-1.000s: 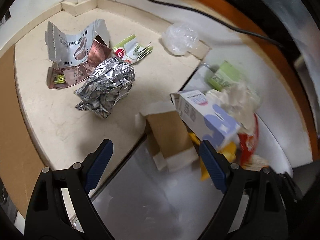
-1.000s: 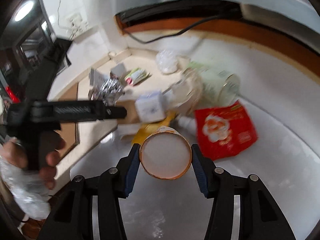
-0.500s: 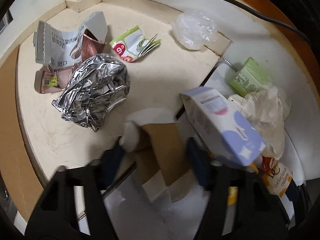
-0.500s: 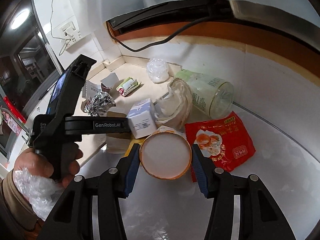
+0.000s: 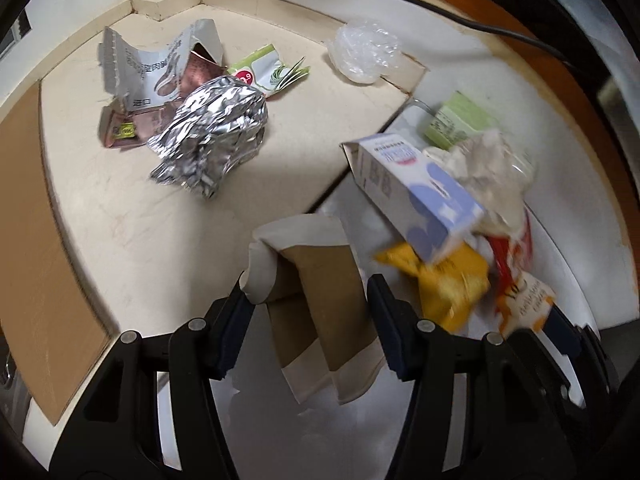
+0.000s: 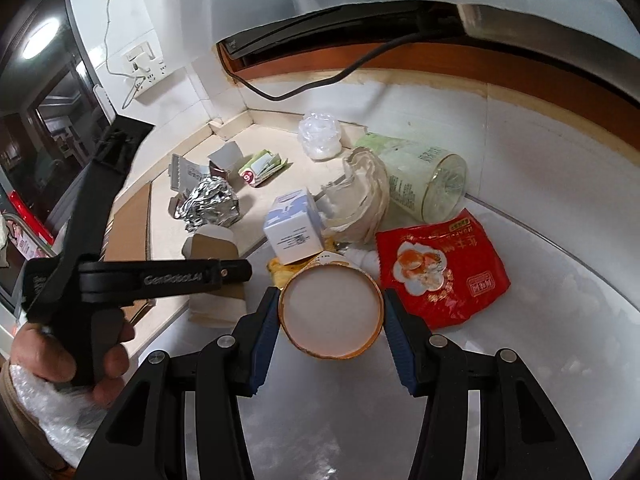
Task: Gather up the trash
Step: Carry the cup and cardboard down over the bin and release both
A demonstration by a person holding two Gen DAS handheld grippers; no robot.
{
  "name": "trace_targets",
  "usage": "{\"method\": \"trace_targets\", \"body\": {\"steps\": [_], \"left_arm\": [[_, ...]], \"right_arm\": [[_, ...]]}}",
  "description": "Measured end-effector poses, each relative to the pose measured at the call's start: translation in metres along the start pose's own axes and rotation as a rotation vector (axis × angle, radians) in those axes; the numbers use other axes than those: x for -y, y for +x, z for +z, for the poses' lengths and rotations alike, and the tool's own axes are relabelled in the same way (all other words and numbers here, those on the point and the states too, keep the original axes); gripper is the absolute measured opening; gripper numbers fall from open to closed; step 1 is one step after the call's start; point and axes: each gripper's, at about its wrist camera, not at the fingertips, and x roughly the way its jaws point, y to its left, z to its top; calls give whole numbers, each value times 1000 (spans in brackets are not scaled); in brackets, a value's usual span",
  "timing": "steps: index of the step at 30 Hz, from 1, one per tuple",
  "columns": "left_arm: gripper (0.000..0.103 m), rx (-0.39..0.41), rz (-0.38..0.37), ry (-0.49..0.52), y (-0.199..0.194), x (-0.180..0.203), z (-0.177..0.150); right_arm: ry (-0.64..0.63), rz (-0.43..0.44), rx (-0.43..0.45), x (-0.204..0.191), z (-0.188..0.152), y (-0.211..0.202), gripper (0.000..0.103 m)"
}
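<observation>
My left gripper (image 5: 308,286) is shut on a flattened brown-and-white paper cup (image 5: 324,320) at the edge where the beige counter (image 5: 120,220) meets the shiny white surface (image 6: 520,320); both pads press its sides. The right wrist view shows that same cup (image 6: 212,244) under the left gripper (image 6: 240,270), which a hand (image 6: 44,356) holds. My right gripper (image 6: 331,300) is shut on an orange-rimmed paper tub (image 6: 332,320), its white base facing the camera. More trash lies beyond: a foil ball (image 5: 212,132), a blue-and-white carton (image 5: 412,188), a yellow wrapper (image 5: 448,284) and a red packet (image 6: 440,268).
A torn paper box (image 5: 156,68), a green sachet (image 5: 264,72) and a clear plastic wad (image 5: 364,52) lie near the back corner. A glass jar (image 6: 424,180) lies on its side behind crumpled paper (image 6: 360,200). A black cable (image 6: 320,80) runs along the wall. A plastic bag (image 6: 40,412) hangs by the hand.
The left gripper moved forward over the flattened cup and its jaws went from wide open to closed on it. The right gripper kept hold of the tub.
</observation>
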Motion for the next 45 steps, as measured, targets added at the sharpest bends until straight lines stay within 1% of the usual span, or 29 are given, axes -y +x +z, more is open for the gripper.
{"method": "trace_targets", "body": {"steps": [5,10,16,25,26,31,35,40,45], "left_arm": [[53,18,-15,29,-30,-7,-27],[53,37,-24,61,-63,-19,-61],[53,56,-35,72,-99,-48,-98],[53,64,-51,114,-146,-95,-166],[53,63,-55,121,-150,-101,-174],[54,51,-74,158,-161,-121,-208],[54,32,-85,184,-162,-135,-237],[54,7,-80,206,-158,-149,-264],[54,-15,-75,224,-146,-158,-288]], "right_arm": [[4,-4,6,-13,-11,-14,51],[7,-14,10,-29,-28,-31,51],[10,-19,3,-59,-52,-54,51],[-13,-15,12,-128,-101,-94,51],[-12,-16,14,-139,-111,-100,51],[1,-27,12,-172,-144,-117,51],[6,-38,-10,-199,-180,-123,51],[16,-43,-56,-222,-218,-120,51],[23,-45,-110,-230,-248,-106,51]]}}
